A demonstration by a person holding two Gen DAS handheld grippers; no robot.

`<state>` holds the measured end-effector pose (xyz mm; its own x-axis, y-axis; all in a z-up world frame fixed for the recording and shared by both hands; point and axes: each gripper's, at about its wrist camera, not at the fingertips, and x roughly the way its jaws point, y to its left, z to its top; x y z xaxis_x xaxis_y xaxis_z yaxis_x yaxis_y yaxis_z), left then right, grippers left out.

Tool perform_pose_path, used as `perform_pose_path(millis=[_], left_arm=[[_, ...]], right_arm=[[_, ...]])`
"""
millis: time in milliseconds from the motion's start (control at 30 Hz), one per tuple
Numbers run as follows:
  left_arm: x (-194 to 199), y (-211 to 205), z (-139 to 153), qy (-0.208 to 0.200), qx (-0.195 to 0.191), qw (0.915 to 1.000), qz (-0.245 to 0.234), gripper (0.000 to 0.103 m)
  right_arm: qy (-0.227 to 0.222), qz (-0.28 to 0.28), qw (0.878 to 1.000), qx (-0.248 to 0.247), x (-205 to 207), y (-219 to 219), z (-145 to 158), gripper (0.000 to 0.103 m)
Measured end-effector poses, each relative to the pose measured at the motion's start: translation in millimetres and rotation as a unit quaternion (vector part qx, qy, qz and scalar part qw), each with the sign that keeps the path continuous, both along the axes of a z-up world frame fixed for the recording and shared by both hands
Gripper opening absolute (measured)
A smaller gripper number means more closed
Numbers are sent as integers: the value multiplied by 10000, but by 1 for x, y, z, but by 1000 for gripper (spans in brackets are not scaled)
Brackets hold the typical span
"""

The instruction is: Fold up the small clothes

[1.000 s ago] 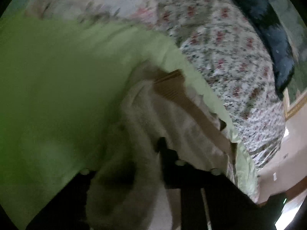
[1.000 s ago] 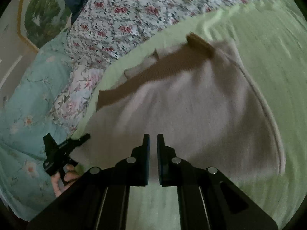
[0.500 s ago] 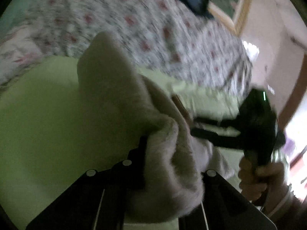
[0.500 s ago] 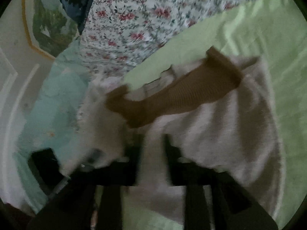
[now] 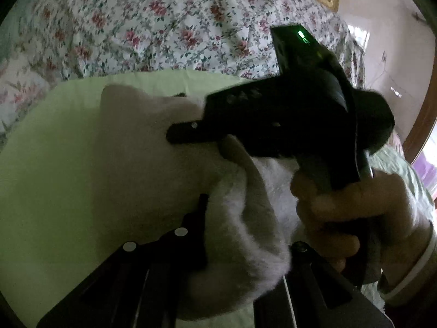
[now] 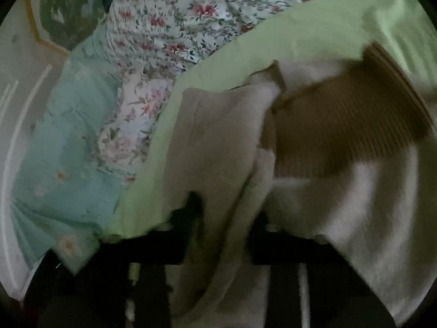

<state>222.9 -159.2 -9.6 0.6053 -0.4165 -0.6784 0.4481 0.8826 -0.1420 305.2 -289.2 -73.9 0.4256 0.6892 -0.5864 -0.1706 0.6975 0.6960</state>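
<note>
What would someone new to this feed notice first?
The fluffy beige garment bunched over the light green sheet, filling both views, its brown ribbed band on the right of the right wrist view. Next, the right gripper looming black in a hand, a green light on top, before the floral bedspread.

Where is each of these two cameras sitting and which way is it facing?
Left wrist: on the left gripper, looking down its fingers at the fuzzy beige garment bunched between them; the right gripper and the hand holding it show.
Right wrist: on the right gripper, looking across the garment and its brown ribbed band.
Both share the garment, green sheet and floral quilt.
</note>
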Motion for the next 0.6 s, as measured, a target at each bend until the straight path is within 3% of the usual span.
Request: perform_pose_path(millis=[167, 300, 500, 600], left_arm=[[0, -26, 36, -183, -331, 9989, -280, 9], [5, -72, 30, -37, -580, 9964, -620, 9], [19, -116, -21, 787, -626, 9918, -788, 9], [19, -124, -34, 891, -514, 9915, -797, 9]], right_arm=[[-739, 32, 9971, -188, -6, -20, 53, 16], [-1004, -126, 9932, -579, -17, -64, 76, 16], [-368, -491, 9952, -762, -18, -125, 24, 16], [-184, -615, 9947, -807, -21, -138, 3, 16]])
